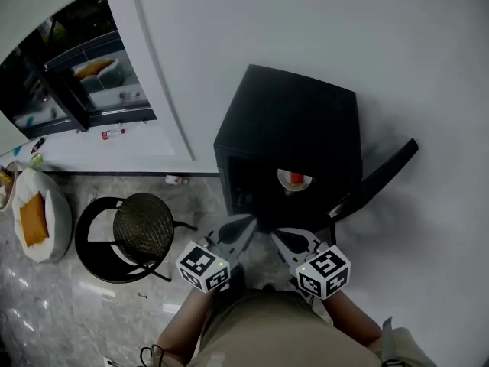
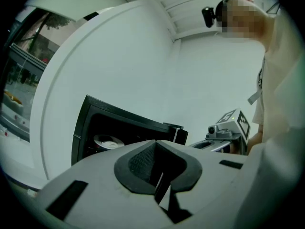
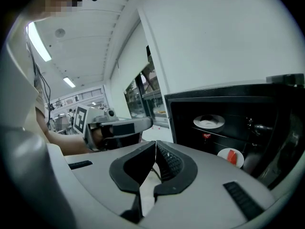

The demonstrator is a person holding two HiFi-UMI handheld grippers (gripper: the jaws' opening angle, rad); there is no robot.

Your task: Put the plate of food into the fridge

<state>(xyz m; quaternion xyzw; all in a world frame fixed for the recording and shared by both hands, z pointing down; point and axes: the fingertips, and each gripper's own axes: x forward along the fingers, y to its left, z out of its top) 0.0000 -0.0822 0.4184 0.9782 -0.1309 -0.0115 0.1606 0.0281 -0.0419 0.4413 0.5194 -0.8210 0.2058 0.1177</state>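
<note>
2 shut: left claw (image 1: 246, 226), right claw (image 1: 279, 237), before open fridge (image 1: 298, 121); plate (image 1: 294, 180) inside.

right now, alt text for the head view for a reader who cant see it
A small black fridge stands open by a white wall, a plate with red food inside. In front of it the left gripper and right gripper hang with jaws shut and empty; a black stool stands to the left.

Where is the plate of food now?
Head view: the plate of food sits inside the open black fridge, low at its mouth. The right gripper view shows it lower right of a white dish higher up inside.
</note>
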